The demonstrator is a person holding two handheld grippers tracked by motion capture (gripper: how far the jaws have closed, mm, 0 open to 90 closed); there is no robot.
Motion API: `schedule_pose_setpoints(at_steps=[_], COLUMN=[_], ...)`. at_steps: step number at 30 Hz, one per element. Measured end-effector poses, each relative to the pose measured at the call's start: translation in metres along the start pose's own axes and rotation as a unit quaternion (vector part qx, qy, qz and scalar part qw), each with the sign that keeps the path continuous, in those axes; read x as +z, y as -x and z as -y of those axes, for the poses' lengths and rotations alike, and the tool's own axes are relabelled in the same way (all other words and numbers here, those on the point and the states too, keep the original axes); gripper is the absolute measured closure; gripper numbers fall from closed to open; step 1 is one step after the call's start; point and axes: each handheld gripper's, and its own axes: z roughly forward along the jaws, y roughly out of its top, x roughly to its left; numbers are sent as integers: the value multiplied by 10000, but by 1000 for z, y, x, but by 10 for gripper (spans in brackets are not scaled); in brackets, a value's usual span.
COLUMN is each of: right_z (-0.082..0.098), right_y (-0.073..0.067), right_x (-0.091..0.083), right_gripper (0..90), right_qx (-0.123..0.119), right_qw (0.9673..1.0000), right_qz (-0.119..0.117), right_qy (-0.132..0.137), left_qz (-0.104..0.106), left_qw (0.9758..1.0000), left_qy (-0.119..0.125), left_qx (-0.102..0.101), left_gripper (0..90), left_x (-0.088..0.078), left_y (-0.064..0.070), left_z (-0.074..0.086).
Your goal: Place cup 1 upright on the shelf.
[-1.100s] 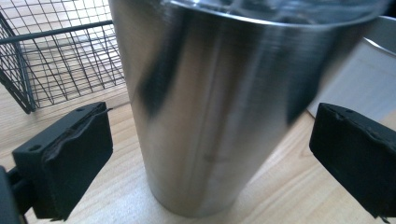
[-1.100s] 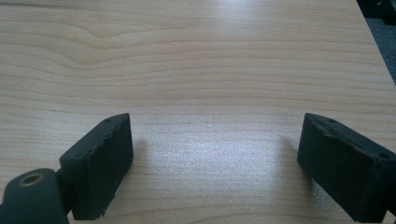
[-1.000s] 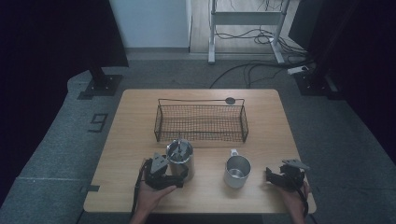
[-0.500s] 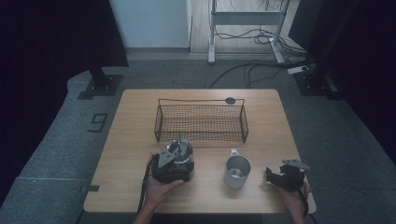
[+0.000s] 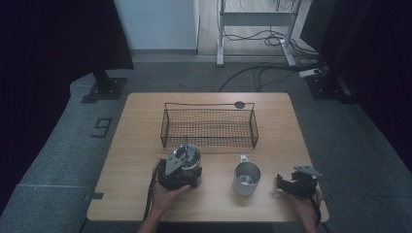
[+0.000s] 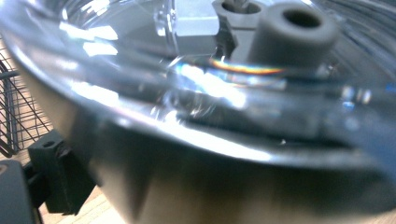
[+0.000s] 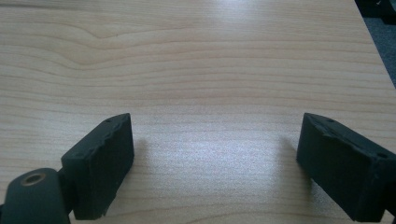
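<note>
Tabletop (image 5: 136, 145) — basket (image 5: 209, 127), two steel cups (image 5: 247, 177)

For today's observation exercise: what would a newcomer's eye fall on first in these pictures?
First, the shiny metal cup at the table's near left, with the left tongs right up against it; in the left gripper view its gleaming rim looms huge and blurred. Next, a second metal cup standing alone near the middle, and the empty wire basket behind. The right tongs rest open on bare wood.

Bare table (image 5: 136, 145) left of the wire basket (image 5: 209, 127); steel mug (image 5: 247, 177) between the grippers.
</note>
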Motion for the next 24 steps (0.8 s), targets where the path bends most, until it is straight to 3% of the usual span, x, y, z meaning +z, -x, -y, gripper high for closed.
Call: schedule_pose_setpoints(at_steps=[24], right_z=[0], right_y=[0], right_x=[0], right_gripper=[114], right_qx=[-2], right_qw=[10000], right_qz=[16], right_qy=[5], left_qz=[88], left_qw=[9997], left_qy=[214], left_qx=[34], left_gripper=[40], left_x=[-20], left_y=[-5], left_z=[-17])
